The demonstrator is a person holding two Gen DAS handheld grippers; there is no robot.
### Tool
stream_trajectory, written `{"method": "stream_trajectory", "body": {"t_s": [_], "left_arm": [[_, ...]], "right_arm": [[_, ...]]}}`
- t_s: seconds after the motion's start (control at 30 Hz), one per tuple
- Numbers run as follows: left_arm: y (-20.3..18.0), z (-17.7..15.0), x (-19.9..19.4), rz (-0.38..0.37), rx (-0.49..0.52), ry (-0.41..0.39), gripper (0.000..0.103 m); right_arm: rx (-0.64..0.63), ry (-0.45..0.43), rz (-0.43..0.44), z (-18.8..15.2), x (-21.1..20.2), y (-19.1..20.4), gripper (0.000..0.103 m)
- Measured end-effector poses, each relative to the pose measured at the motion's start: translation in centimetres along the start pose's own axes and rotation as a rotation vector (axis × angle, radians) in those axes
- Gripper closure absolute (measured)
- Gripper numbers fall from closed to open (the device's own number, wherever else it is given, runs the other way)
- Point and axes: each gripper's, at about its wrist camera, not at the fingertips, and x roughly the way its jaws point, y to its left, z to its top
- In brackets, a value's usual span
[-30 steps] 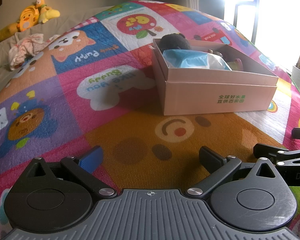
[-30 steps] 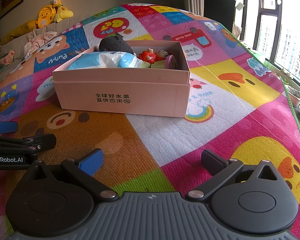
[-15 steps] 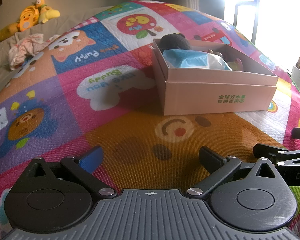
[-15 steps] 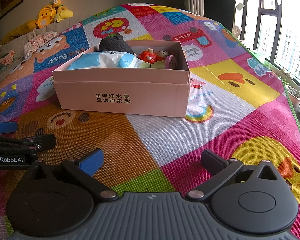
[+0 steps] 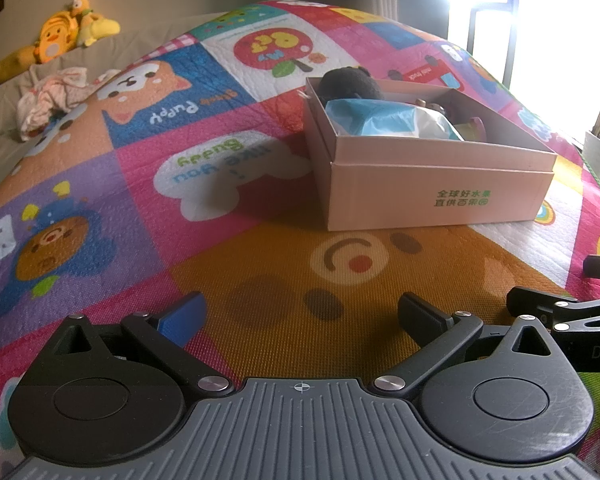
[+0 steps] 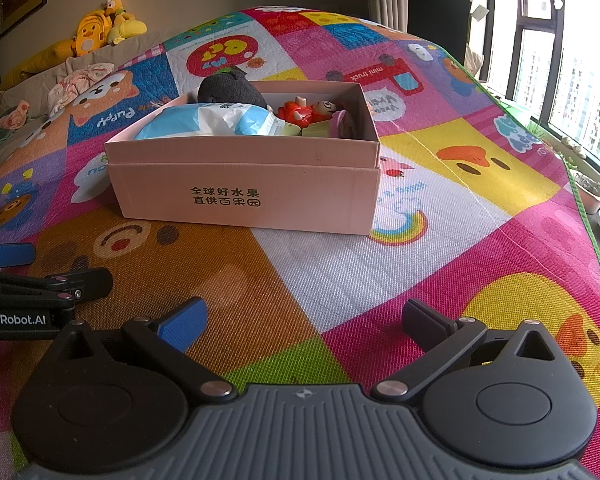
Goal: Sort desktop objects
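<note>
A pink cardboard box (image 6: pixel 244 196) stands on the colourful play mat (image 6: pixel 340 264); it also shows in the left wrist view (image 5: pixel 432 196). Inside lie a dark plush toy (image 6: pixel 230 90), a blue and white packet (image 6: pixel 212 124), a red doll figure (image 6: pixel 306 112) and a pink round item (image 6: pixel 342 124). My right gripper (image 6: pixel 302 320) is open and empty, low over the mat in front of the box. My left gripper (image 5: pixel 302 312) is open and empty, left of the right one and short of the box. Each gripper's fingers show in the other's view.
Yellow plush toys (image 6: pixel 96 36) and crumpled cloth (image 6: pixel 80 82) lie on a grey couch at the far left. Windows (image 6: pixel 572 80) and potted plants (image 6: pixel 588 192) line the right side past the mat's green edge.
</note>
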Motion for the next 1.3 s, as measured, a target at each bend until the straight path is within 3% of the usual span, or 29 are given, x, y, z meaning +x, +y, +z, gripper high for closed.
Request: {"method": "stream_trajectory", "body": {"t_s": [0.47, 0.7, 1.3], "left_arm": [[0.5, 0.0, 0.0, -0.014, -0.018, -0.001, 0.0], [0.0, -0.2, -1.0, 0.005, -0.019, 0.053, 0.0], [-0.2, -0.7, -1.1, 0.021, -0.033, 0.019, 0.0]], "right_arm": [[-0.001, 0.0, 0.0, 0.0, 0.0, 0.0, 0.0], [0.0, 0.0, 0.0, 0.0, 0.0, 0.0, 0.0], [-0.001, 0.0, -0.001, 0.0, 0.0, 0.1, 0.0]]}}
